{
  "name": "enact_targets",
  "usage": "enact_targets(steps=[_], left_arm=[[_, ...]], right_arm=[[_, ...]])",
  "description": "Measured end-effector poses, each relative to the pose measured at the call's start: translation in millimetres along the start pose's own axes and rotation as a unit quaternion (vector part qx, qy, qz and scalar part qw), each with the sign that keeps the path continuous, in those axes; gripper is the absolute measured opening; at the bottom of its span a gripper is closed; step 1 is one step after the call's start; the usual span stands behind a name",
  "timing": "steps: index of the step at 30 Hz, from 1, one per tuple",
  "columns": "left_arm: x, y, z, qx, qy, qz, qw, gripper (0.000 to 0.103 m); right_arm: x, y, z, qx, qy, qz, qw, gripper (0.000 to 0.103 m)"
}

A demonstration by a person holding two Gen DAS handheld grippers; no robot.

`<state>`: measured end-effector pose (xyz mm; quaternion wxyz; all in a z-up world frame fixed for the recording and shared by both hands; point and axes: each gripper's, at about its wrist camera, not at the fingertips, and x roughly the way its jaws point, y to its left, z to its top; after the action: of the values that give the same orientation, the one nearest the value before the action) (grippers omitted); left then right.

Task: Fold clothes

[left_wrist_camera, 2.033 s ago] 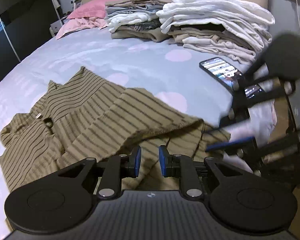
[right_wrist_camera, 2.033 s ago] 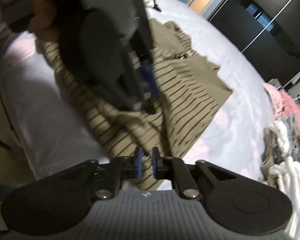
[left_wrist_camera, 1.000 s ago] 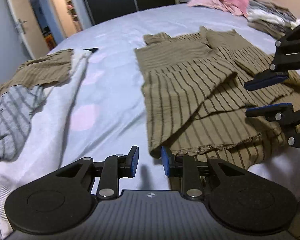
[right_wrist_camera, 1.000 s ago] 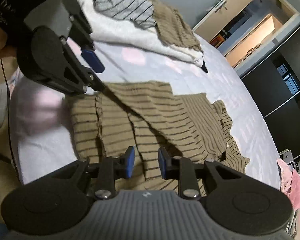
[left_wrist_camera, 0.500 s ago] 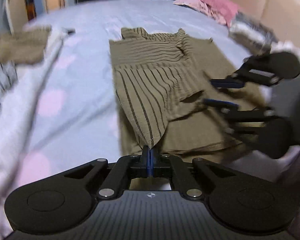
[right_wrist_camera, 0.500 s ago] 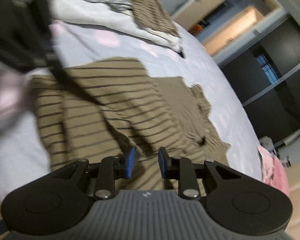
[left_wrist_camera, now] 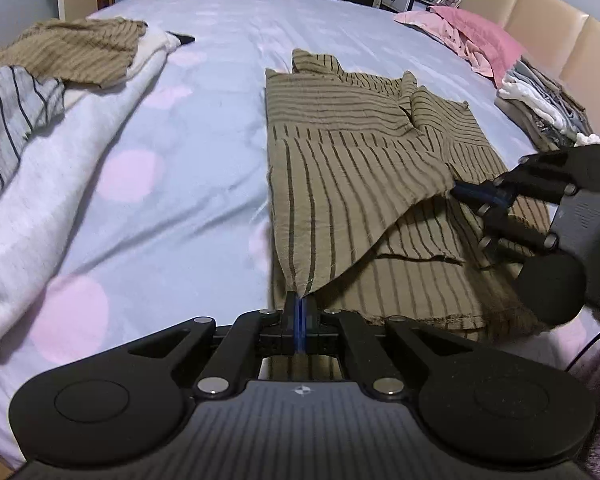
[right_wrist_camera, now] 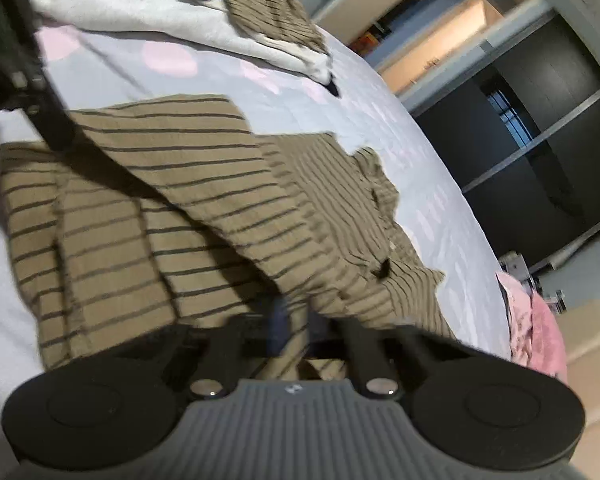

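Observation:
An olive-brown dress with dark stripes (left_wrist_camera: 360, 152) lies on the pale blue bed (left_wrist_camera: 204, 128), partly folded over itself. My left gripper (left_wrist_camera: 299, 308) is shut on its near corner and lifts that edge. In the left wrist view, my right gripper (left_wrist_camera: 460, 192) pinches the same raised flap at its right edge, and the cloth runs taut between the two. The right wrist view is blurred: the dress (right_wrist_camera: 204, 184) drapes over the right gripper (right_wrist_camera: 298, 320), and the left gripper (right_wrist_camera: 56, 132) reaches in from the upper left.
A heap of unfolded clothes (left_wrist_camera: 40, 72) lies on the bed's left side. Pink fabric (left_wrist_camera: 476, 28) and a stack of folded clothes (left_wrist_camera: 540, 96) sit by the beige headboard (left_wrist_camera: 540, 12). Dark wardrobe doors (right_wrist_camera: 540, 120) stand beyond the bed.
My right gripper has closed on the flap's right edge, having been open half a second ago. The left gripper stays shut on the corner, and the flap now hangs stretched between both.

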<state>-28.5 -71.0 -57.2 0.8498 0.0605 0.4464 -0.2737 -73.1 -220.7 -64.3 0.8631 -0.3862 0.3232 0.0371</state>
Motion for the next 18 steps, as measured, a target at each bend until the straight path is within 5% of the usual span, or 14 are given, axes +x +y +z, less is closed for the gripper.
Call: enact_targets(steps=[4,8,14,18], left_arm=[[-1,1,1,0.003,-0.004,0.002,1.0,0.0],[-3,3,3,0.005,-0.008,0.004,0.9999,0.0],[-3,5,5,0.004,-0.01,0.006,0.9999,0.0],[-5,6,6,0.001,-0.013,0.004,0.9999,0.0]], right_arm=[[2,-15,-2,0.03,0.018,-0.005,0.999,0.0],[-18,-11,-6,0.03,-0.016,0.033,0.999,0.003],[-59,26,-7,-0.043,-0.102,0.1,0.989,0.035],[-67,54,-9,-0.098,-0.12,0.127,0.98,0.036]])
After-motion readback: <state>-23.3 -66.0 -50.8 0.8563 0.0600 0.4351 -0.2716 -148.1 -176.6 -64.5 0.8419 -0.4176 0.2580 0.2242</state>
